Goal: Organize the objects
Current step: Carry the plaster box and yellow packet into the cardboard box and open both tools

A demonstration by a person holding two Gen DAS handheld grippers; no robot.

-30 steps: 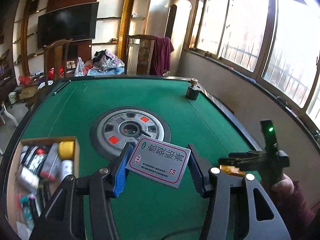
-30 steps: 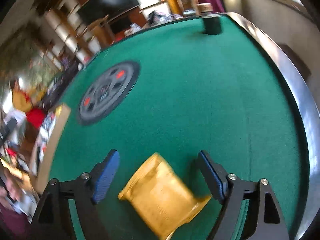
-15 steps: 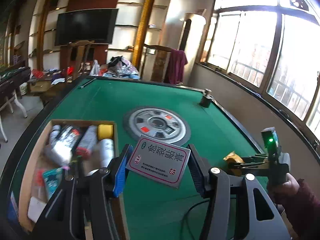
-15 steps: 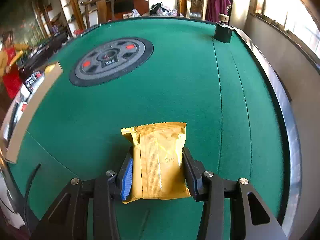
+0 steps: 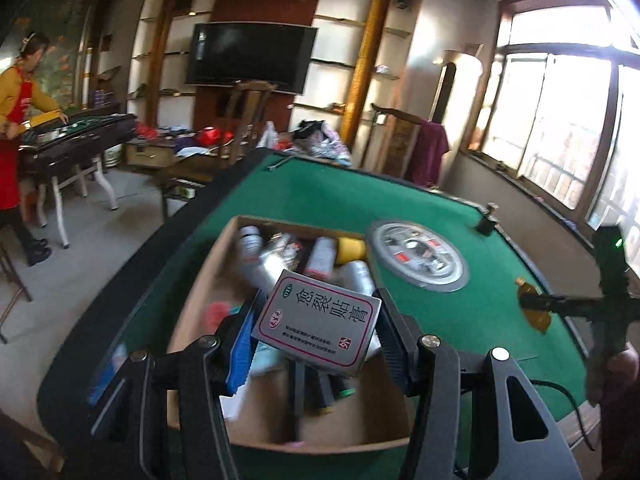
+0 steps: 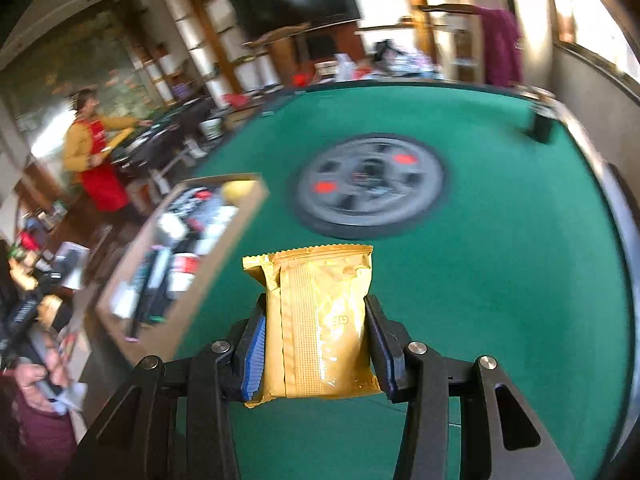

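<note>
My left gripper (image 5: 316, 330) is shut on a flat grey box with a red border and Chinese lettering (image 5: 318, 322), held above the open cardboard box (image 5: 200, 276) that lies on the green table and holds several bottles and packets. My right gripper (image 6: 316, 332) is shut on a gold foil packet (image 6: 316, 320), lifted over the green felt to the right of the cardboard box (image 6: 224, 248). In the left wrist view the right gripper (image 5: 536, 306) shows at the far right with the gold packet (image 5: 538, 318) in it.
A round grey hub with red marks (image 5: 418, 256) sits in the table's middle. A small dark jar (image 5: 488, 222) stands at the far right rim. A person in a red apron (image 5: 12, 120) stands at another table to the left. A cable (image 5: 560, 392) trails near the front edge.
My left gripper carried the grey box leftward until it hangs over the cardboard box. My right gripper closed on the gold packet, lifted it off the felt and moved toward the box.
</note>
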